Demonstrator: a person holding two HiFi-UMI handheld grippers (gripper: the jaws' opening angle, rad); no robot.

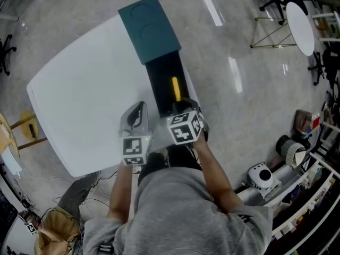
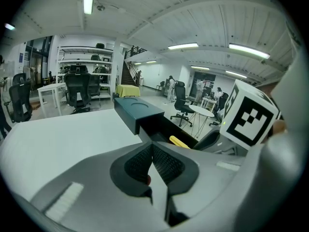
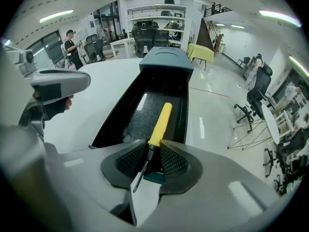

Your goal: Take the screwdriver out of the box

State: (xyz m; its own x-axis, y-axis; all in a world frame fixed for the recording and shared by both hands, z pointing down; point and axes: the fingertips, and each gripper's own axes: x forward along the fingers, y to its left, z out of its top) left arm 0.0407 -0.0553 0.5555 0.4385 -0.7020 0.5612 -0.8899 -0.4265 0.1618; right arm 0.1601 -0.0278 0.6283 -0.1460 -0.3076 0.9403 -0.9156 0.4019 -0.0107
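R gripper [image 3: 152,154] clamped on screwdriver [image 3: 161,120] at the shaft/handle joint. Yellow handle runs ahead of it, inside open box [image 3: 115,119], prob. gripped low for a clean lift. L gripper [image 2: 152,159] jaws together, empty, over desk [image 2: 58,134] alongside, out of the way.

Head camera sits above the person, looking steeply down on the table [image 1: 79,89]. The left gripper [image 1: 139,110] and right gripper [image 1: 179,106] show low in the middle, with the box [image 1: 150,28] beyond their jaws. Left gripper view rides just behind its jaws, facing shallowly across the table, the box ahead and right of them. Right gripper view tips steeply down, very near, into the box ahead of its jaws. All three share the box and the screwdriver [image 1: 176,87], and each gripper view catches the other gripper at its edge.
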